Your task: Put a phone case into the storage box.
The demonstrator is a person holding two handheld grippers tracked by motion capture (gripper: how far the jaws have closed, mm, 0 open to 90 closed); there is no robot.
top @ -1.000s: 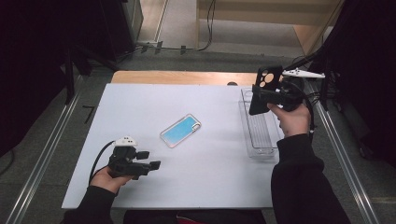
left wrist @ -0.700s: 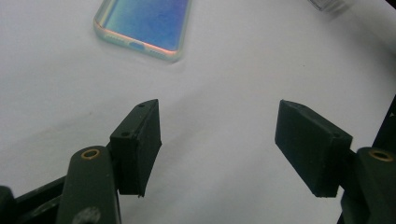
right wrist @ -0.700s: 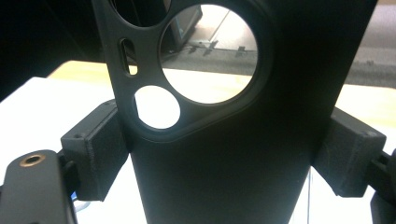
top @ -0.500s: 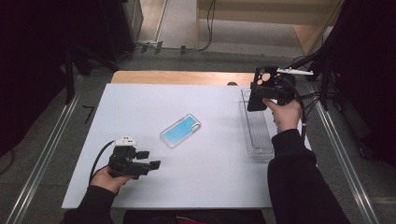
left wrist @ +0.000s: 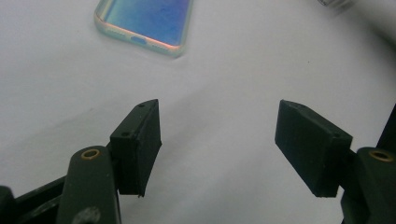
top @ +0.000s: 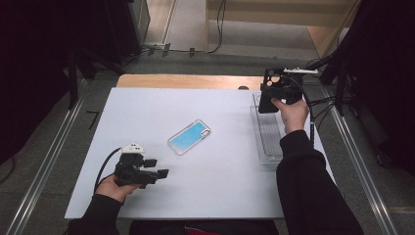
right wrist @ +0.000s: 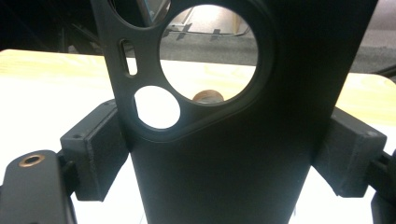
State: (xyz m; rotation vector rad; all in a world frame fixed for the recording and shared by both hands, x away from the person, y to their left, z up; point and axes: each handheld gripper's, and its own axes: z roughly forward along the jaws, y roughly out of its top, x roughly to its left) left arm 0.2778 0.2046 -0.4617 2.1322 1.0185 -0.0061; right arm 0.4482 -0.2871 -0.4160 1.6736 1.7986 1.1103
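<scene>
Here, right hand-held gripper (right wrist: 224,154) clamps an unmarked black phone case (right wrist: 224,154); left hand-held gripper (left wrist: 219,149) gapes.

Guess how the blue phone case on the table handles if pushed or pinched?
The blue phone case lies flat, so it would likely slide, not roll or tip. Its glossy surface looks slippery. Its thin empty shell suggests it is light, possibly flexing when pinched.

The high view looks forward and down from above the near edge of the worktop (top: 205,191), covering its whole white surface and the floor beyond. The left gripper view sits low and close to the worktop (left wrist: 224,93), looking along the left hand-held gripper (left wrist: 219,144) toward the blue phone case (left wrist: 144,21), which the high view shares (top: 189,136). The right gripper view faces the far edge, very close behind the black phone case (right wrist: 224,154), also seen from above (top: 270,90).
</scene>
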